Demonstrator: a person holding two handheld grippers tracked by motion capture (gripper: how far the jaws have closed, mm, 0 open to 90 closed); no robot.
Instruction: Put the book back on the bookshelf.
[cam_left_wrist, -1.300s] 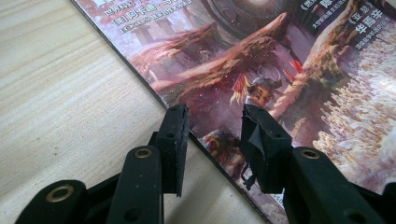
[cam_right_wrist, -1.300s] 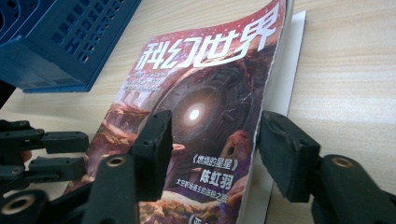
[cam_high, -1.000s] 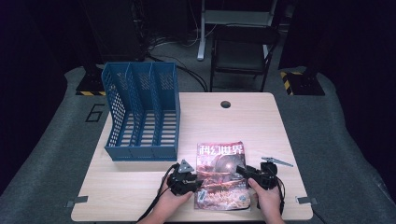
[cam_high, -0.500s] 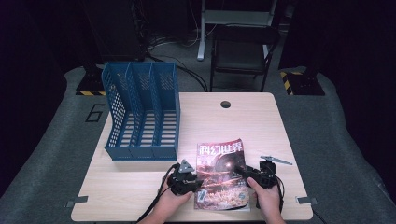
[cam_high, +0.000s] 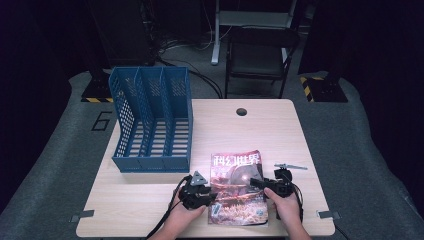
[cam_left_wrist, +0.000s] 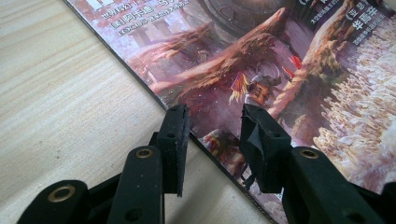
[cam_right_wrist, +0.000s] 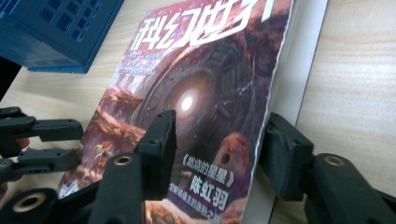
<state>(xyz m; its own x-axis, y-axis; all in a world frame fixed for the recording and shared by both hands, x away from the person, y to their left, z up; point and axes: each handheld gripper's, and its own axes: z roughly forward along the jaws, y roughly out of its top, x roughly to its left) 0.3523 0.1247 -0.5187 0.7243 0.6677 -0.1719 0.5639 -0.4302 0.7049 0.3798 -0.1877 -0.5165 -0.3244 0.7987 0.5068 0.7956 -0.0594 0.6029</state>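
A glossy magazine (cam_high: 237, 185) with a dark sci-fi cover lies near the table's front edge. My left gripper (cam_high: 212, 197) sits at its left edge. In the left gripper view the jaws (cam_left_wrist: 212, 114) stand apart astride that edge, one over the bare wood and one over the cover (cam_left_wrist: 280, 56). My right gripper (cam_high: 257, 184) is at the right edge. Its jaws (cam_right_wrist: 219, 121) have just been closing, with the slightly raised edge of the magazine (cam_right_wrist: 205, 70) between them; a gap still shows at the outer jaw. The left gripper (cam_right_wrist: 80, 142) appears across the cover.
A blue three-slot file holder (cam_high: 152, 120) stands at the back left of the wooden table (cam_high: 270, 135), its corner also in the right gripper view (cam_right_wrist: 56, 28). A cable hole (cam_high: 241, 111) sits near the far edge. A dark chair (cam_high: 257, 55) stands behind the table.
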